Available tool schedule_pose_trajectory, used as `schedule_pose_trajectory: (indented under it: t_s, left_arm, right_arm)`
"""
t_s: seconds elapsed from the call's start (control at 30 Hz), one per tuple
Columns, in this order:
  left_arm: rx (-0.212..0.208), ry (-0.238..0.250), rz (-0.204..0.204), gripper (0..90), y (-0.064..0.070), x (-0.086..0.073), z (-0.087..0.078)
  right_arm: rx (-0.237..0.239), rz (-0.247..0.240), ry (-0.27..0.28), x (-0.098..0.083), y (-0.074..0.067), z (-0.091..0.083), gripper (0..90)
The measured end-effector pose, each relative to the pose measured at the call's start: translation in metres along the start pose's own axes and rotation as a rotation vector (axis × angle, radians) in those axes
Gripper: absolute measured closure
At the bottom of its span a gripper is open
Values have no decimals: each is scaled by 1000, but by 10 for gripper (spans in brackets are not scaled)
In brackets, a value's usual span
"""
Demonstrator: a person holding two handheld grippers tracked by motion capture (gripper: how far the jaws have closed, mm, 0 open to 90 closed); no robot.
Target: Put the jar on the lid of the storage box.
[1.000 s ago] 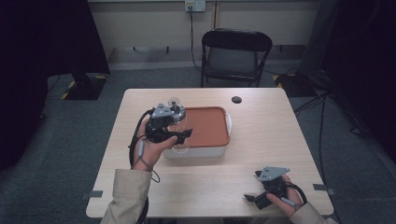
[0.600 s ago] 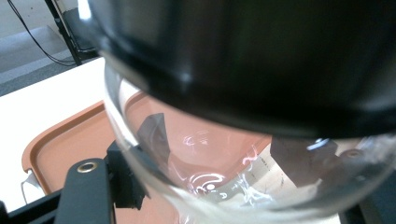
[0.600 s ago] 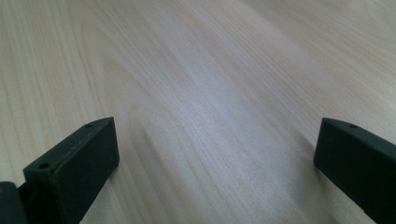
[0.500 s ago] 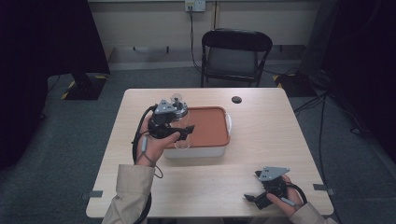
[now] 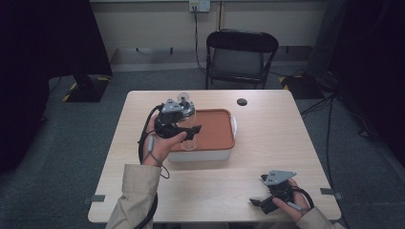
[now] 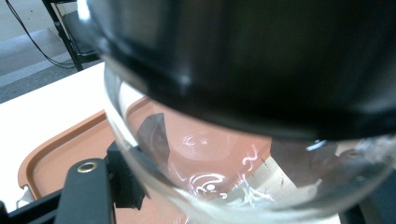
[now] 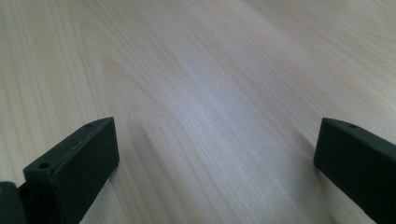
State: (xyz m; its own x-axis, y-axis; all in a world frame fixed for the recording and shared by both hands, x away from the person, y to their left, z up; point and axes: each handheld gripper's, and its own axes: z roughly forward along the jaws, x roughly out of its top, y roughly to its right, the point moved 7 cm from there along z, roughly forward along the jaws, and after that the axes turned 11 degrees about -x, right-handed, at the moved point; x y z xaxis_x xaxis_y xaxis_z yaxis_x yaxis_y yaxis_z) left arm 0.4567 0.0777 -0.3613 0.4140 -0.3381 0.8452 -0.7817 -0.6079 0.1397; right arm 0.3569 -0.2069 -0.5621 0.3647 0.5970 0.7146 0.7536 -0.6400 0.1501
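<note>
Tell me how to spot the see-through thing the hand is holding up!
Find the wooden table, then the white box with the orange lid on it. Over its left end, the left gripper clamps a clear glass jar, the see-through thing there.

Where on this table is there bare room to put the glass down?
Bare wood lies right of the container, past the black cap down to the right gripper, and along the near edge between both forearms. The left gripper and glass crowd the lid's left end.
</note>
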Motion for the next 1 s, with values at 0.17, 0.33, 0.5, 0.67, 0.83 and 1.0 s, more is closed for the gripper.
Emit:
schedule_pose_trajectory:
  t_s: [0.17, 0.33, 0.5, 0.67, 0.83, 1.0]
  left_arm:
    - [4, 4, -3, 316, -2, 3, 3]
    - [2, 6, -6, 316, -3, 4, 6]
    - [9, 8, -5, 316, -6, 5, 7]
    - [13, 7, -7, 316, -8, 5, 9]
    - [14, 4, -8, 316, -10, 4, 12]
    - [16, 6, -13, 316, -12, 4, 16]
  right_arm:
    - [0, 0, 0, 0, 0, 0, 0]
    - [0, 0, 0, 0, 0, 0, 0]
    - [0, 0, 0, 0, 0, 0, 0]
    - [0, 0, 0, 0, 0, 0, 0]
    - [0, 0, 0, 0, 0, 0, 0]
    - [0, 0, 0, 0, 0, 0, 0]
